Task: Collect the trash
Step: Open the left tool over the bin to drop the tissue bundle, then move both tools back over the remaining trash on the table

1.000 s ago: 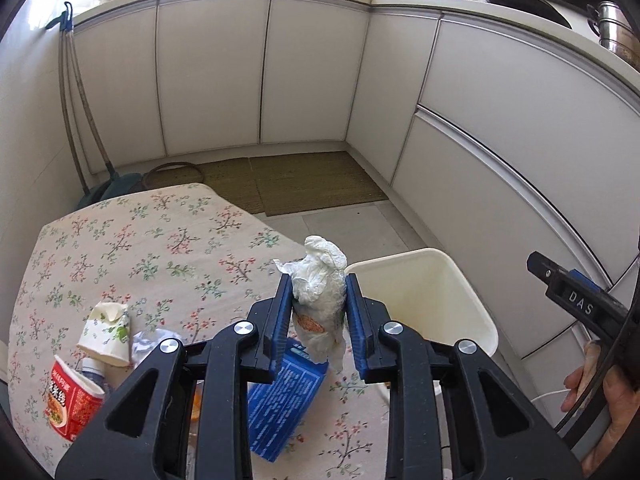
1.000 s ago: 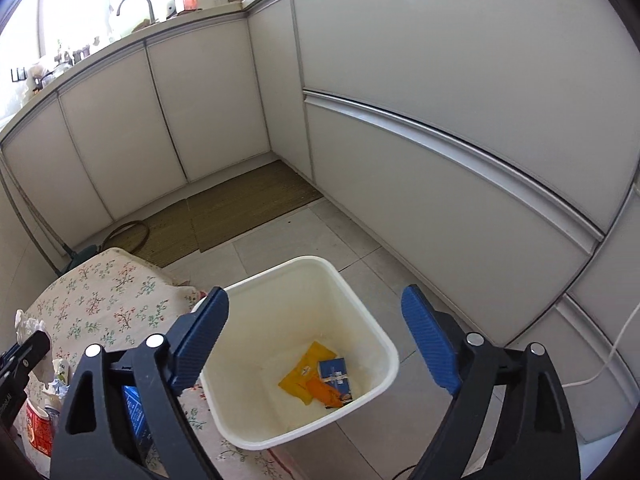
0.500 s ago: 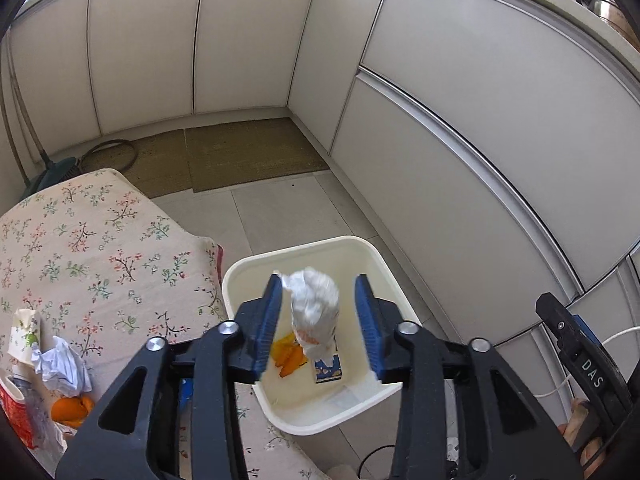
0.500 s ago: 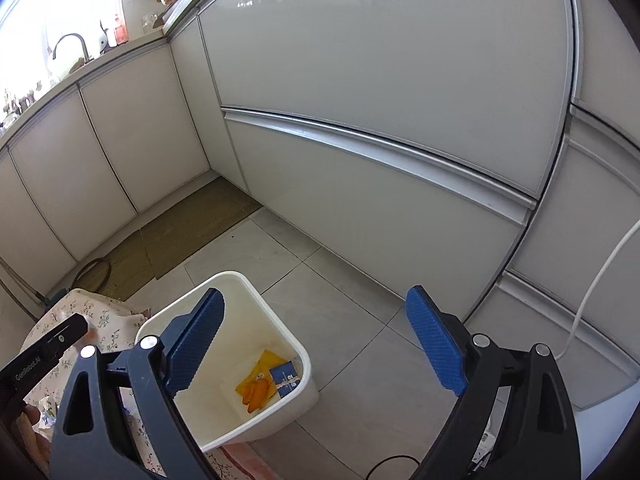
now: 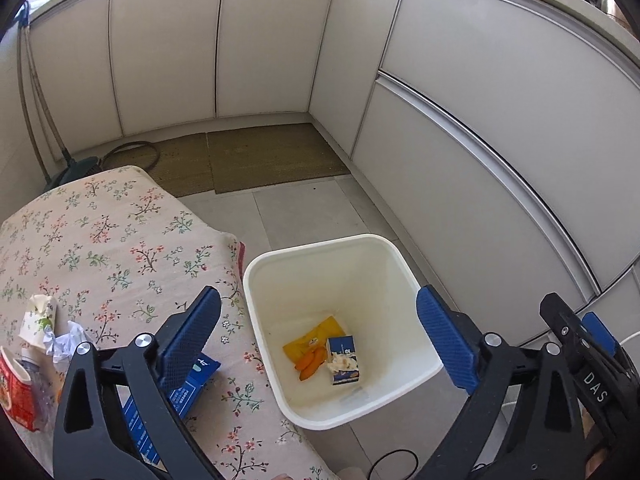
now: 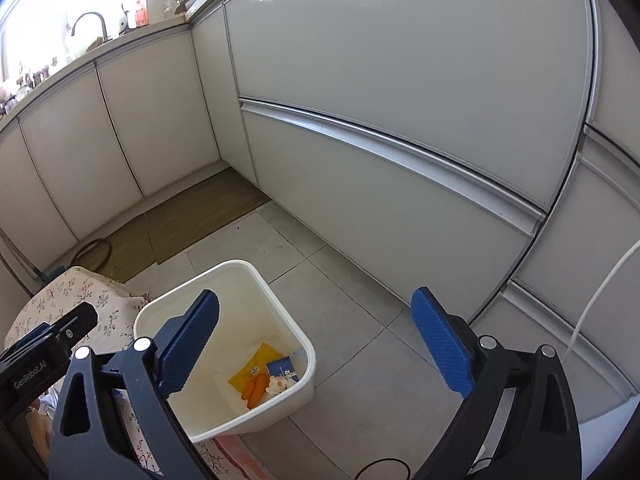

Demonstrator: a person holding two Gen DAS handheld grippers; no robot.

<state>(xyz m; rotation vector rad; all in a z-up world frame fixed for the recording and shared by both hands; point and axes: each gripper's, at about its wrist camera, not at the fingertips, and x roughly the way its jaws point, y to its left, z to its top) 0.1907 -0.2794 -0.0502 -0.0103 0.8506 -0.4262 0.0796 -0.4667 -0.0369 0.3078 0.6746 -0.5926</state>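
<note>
My left gripper (image 5: pixel 320 320) is open and empty above the white trash bin (image 5: pixel 416 280). In the bin lie a crumpled white wrapper (image 5: pixel 342 363) on a small blue carton (image 5: pixel 344 372), a yellow packet (image 5: pixel 316 336) and orange pieces (image 5: pixel 310 362). My right gripper (image 6: pixel 316 336) is open and empty, over the bin's right side (image 6: pixel 304 356). On the floral table (image 5: pixel 120 248) remain a blue box (image 5: pixel 188 384), crumpled paper (image 5: pixel 64 344), a paper cup (image 5: pixel 38 316) and a red cup (image 5: pixel 16 388).
White kitchen cabinets (image 5: pixel 480 140) curve round the back and right. A brown mat (image 5: pixel 260 156) lies on the tiled floor. A broom and hose (image 5: pixel 80 160) stand at the back left. A white cable (image 6: pixel 600 288) hangs at the right.
My left gripper carried the white wrapper from the table to over the bin, opened, and the wrapper dropped into the bin. My right gripper stayed open and swung right.
</note>
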